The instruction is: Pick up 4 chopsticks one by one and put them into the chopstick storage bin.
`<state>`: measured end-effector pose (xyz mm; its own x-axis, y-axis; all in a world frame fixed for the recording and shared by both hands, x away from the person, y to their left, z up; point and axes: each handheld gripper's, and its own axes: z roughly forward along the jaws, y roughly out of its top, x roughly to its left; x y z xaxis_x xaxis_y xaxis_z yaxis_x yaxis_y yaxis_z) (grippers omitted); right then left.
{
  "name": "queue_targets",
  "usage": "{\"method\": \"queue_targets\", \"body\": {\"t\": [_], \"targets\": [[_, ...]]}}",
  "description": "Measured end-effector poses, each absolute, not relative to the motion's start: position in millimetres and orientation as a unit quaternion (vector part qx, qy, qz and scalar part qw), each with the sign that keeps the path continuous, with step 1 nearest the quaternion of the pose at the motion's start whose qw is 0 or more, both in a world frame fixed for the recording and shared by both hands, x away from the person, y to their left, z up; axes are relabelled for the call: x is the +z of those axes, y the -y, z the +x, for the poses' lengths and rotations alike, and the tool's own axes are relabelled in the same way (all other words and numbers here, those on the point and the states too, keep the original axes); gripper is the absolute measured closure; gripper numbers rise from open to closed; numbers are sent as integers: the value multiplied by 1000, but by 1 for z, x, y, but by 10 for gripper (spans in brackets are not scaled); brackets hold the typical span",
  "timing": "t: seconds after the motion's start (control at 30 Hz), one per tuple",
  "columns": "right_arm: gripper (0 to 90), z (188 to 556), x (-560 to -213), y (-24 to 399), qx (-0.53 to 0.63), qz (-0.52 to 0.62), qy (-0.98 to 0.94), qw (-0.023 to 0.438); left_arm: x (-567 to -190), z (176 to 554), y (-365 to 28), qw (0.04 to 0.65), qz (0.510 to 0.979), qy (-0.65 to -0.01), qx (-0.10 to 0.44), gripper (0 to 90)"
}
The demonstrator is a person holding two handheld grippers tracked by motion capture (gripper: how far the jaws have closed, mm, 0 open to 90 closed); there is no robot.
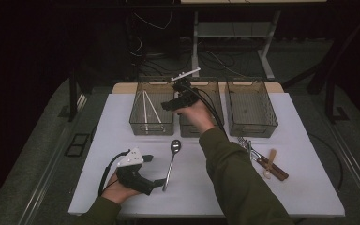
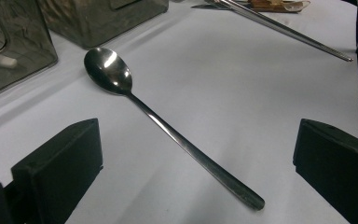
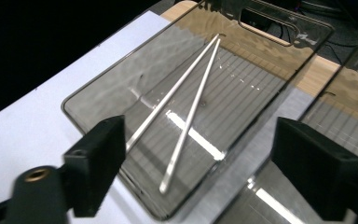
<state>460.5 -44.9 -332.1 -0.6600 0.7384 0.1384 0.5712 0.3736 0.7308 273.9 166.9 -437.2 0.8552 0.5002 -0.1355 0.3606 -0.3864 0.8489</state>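
Two chopsticks (image 3: 182,116) lay in the left bin (image 1: 136,123), apparently already sorted, their far tips together toward the back wall and their near ends splayed apart toward the person. The right gripper (image 1: 171,104) hung above that bin with its jaws released and nothing between them. The left gripper (image 1: 155,170) rested low on the desk (image 1: 300,187), its jaws spread wide and bracketing the handle end of the spoon (image 2: 168,130) without touching it.

That spoon lay flat on the white cover, in front of the bins and near the left hand. Its long axis ran almost straight away from the person, bowl toward the bins and slightly to the right, handle tip toward the near edge.

Risks noted:
- The handle was thin, smooth and flush with the desk. Jaws closing from above could skid off it or pinch the cover instead.
- A grip so near the handle tip would leave the heavy bowl far out, so the spoon could swing or slip when lifted.
- The bin walls stood just beyond the bowl; a forward nudge could knock it against them.

Further cutlery (image 1: 262,159) lay at the right, though I could not identify each piece with confidence.
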Motion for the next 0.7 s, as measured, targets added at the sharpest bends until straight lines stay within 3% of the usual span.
{"method": "queue_targets", "body": {"t": [0.1, 0.7], "targets": [[91, 455, -329, 52, 393, 395, -823, 116, -437, 274, -167, 486, 832, -257, 72, 0], [92, 424, -322, 104, 399, 375, -829, 114, -438, 274, -167, 483, 833, -260, 77, 0]]}}
